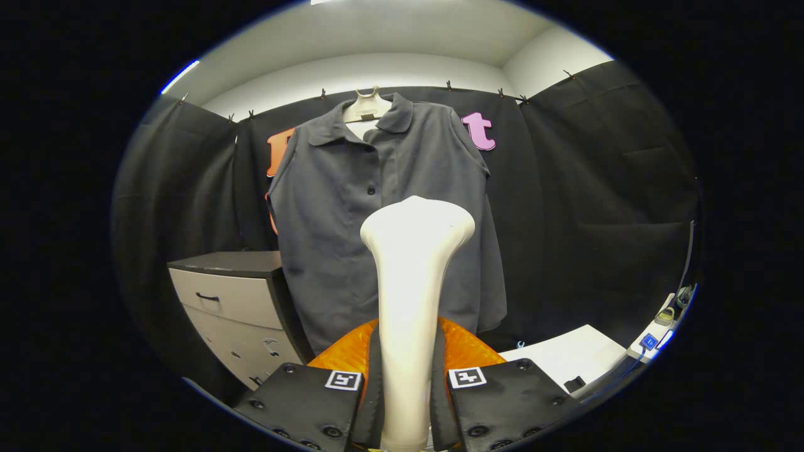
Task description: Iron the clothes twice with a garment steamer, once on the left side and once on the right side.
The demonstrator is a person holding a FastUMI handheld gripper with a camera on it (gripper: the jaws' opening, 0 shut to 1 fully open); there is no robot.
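A dark grey short-sleeved shirt [383, 213] hangs on a pale hanger [367, 107] against the black cloth wall, buttoned and facing me. My gripper [407, 376] is shut on the handle of a white garment steamer [411, 276], which stands upright between the fingers. The steamer's wide head [418, 223] is in front of the shirt's lower middle, a little apart from the cloth as far as I can tell. Both fingers press on the handle's sides.
A grey drawer cabinet [235, 301] stands to the left of the shirt, its top about level with the shirt's hem. A white table [568, 358] lies low on the right, with small gadgets and a cable at its far end [656, 333].
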